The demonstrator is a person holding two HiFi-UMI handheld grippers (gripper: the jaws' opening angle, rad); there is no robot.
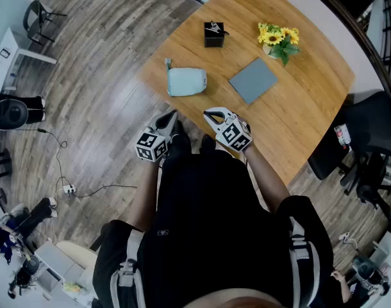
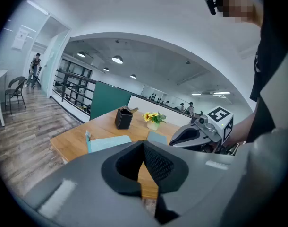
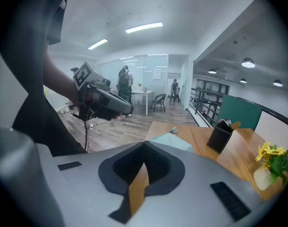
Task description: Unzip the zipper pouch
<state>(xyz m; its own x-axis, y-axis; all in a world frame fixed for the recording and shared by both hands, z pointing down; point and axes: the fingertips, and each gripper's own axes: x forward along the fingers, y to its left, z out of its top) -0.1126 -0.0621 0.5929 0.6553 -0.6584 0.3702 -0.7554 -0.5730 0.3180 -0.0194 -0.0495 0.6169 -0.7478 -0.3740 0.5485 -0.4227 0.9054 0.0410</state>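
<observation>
Left claw and right claw are both closed to a seam with nothing between the jaws, as each claw's own view shows, and they hang side by side at the desk's near edge. The zipper pouch, pale blue and lying flat, sits close to the desk's left corner, just inside that near edge and apart from both claws. A small tab stands at the pouch's end nearest the corner, likely the zipper pull, though the zipper line itself is too small to trace. A grey pad lies beside the pouch toward the desk's middle, with a black box and sunflowers farther back. The task appears not yet begun, so the step in hand is the approach. Both claws would need to open before arriving: one to pin the pouch's fabric at the tab end so it cannot slide off the near edge, the other to pinch the tab alone and draw it straight along the pouch's length, kept low, since a soft, light pouch will probably drag along if unanchored
</observation>
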